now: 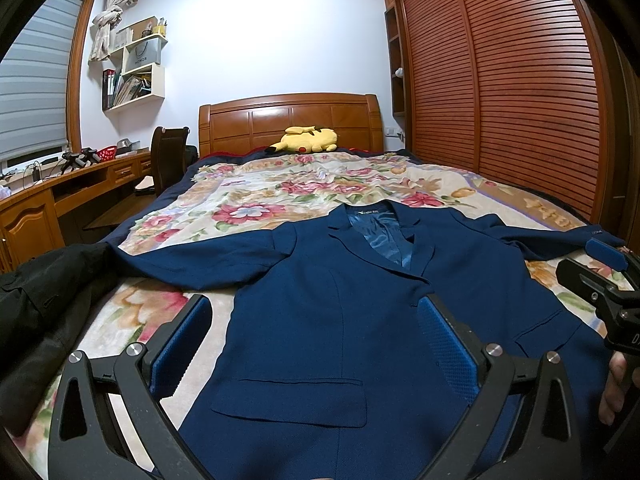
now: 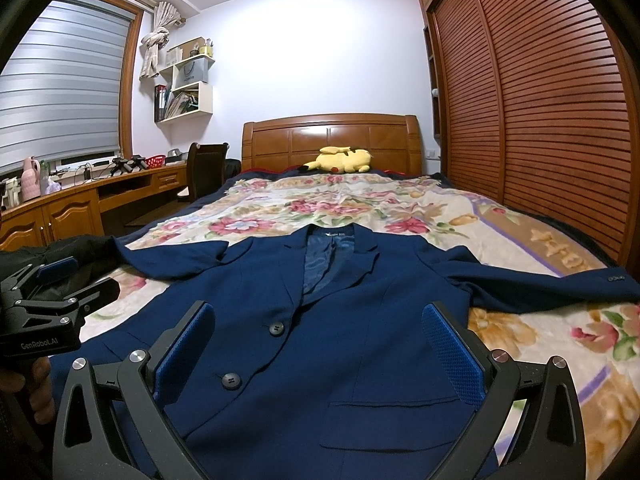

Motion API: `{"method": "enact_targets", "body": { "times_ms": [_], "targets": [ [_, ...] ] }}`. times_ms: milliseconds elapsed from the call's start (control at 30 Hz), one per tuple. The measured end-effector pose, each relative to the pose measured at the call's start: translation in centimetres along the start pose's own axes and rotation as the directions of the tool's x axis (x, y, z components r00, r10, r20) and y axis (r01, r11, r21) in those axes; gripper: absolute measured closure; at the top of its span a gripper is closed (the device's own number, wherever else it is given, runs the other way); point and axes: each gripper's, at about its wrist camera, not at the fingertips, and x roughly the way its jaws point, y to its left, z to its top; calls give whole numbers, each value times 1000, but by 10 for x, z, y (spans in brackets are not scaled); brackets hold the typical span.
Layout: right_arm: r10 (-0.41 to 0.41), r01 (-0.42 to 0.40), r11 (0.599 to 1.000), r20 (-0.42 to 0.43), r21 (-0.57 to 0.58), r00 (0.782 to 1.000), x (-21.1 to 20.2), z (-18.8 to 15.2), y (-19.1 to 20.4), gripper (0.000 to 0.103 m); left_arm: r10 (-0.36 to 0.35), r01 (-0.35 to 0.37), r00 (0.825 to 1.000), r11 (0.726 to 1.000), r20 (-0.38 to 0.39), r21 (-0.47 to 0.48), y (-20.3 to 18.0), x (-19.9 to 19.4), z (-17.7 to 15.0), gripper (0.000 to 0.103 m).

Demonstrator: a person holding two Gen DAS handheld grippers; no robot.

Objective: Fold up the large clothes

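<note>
A navy blue suit jacket (image 1: 340, 320) lies flat, front up, on the floral bedspread (image 1: 280, 192), sleeves spread to both sides. It also shows in the right wrist view (image 2: 360, 340), with two dark buttons. My left gripper (image 1: 316, 344) is open and empty above the jacket's left front panel, over the flap pocket. My right gripper (image 2: 316, 352) is open and empty above the right front panel. The right gripper also shows at the right edge of the left wrist view (image 1: 600, 272); the left one shows at the left edge of the right wrist view (image 2: 68, 280).
A black garment (image 1: 44, 312) lies at the bed's left edge. A yellow plush toy (image 1: 306, 140) rests by the wooden headboard (image 1: 288, 116). Louvred wardrobe doors (image 1: 500, 80) run along the right side. A wooden desk (image 1: 60, 196) and chair (image 1: 170, 156) stand left.
</note>
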Motion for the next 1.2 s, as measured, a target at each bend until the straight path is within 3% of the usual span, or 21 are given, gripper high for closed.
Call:
{"method": "enact_targets", "body": {
  "times_ms": [333,500,867,1200],
  "targets": [
    [-1,1,1000,0,-8,1000,0,0,1,0,4,-4,1000,1000,-11,1,-1,-1,0,0],
    [18,-18,1000,-1,-9,1000,1,2,1,0,9,-10,999,1000,-47,-13,18,-3,-11,0],
    [84,-84,996,-19,-32,996,9,8,6,0,57,-58,998,998,-29,-19,36,-15,6,0],
    [107,-104,993,43,-55,993,16,38,6,0,123,-123,992,992,-17,-15,67,-16,24,0]
  ]
}}
